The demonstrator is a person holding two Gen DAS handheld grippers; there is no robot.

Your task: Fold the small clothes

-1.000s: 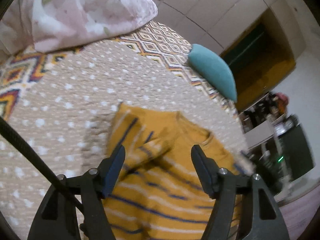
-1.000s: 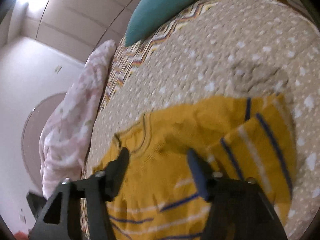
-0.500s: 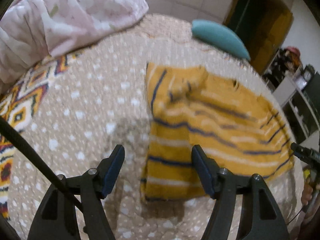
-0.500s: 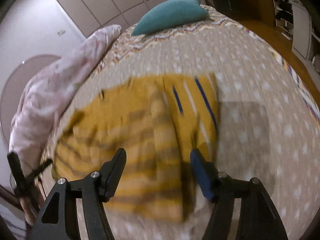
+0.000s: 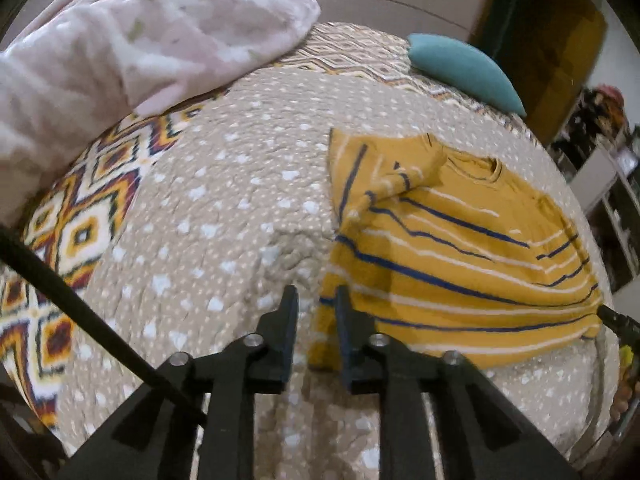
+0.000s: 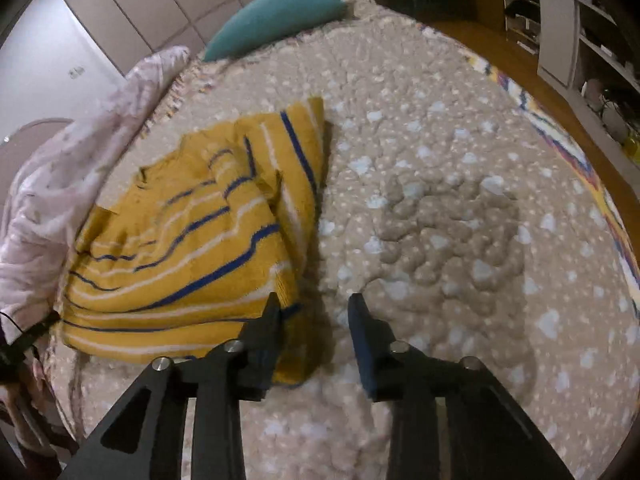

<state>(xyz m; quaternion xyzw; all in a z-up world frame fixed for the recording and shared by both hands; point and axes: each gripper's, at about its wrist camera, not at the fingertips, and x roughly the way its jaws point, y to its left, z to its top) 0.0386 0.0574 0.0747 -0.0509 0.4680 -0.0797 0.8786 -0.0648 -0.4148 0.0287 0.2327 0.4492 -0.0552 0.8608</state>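
Observation:
A mustard-yellow shirt [image 5: 452, 256] with navy and white stripes lies flat on the bed, its sleeves folded in over the body. My left gripper [image 5: 316, 310] hangs over the shirt's near left hem corner. Its jaws are closing, and the fabric's edge shows in the narrow gap between them. In the right wrist view the shirt [image 6: 180, 264] lies to the left. My right gripper [image 6: 316, 318] is at the near right hem corner with its jaws closing. That corner lies by the left finger [image 6: 272, 328], and a gap still shows.
The beige dotted bedspread [image 5: 224, 208] has a bright diamond-patterned border [image 5: 80, 232]. A pink floral duvet [image 5: 140, 48] is heaped at the far left and a teal pillow [image 5: 464, 68] lies at the far edge. Shelves [image 6: 580, 32] stand beyond the bed.
Both grippers have drawn back from over the shirt's upper part to its near hem corners. Their jaws have narrowed.

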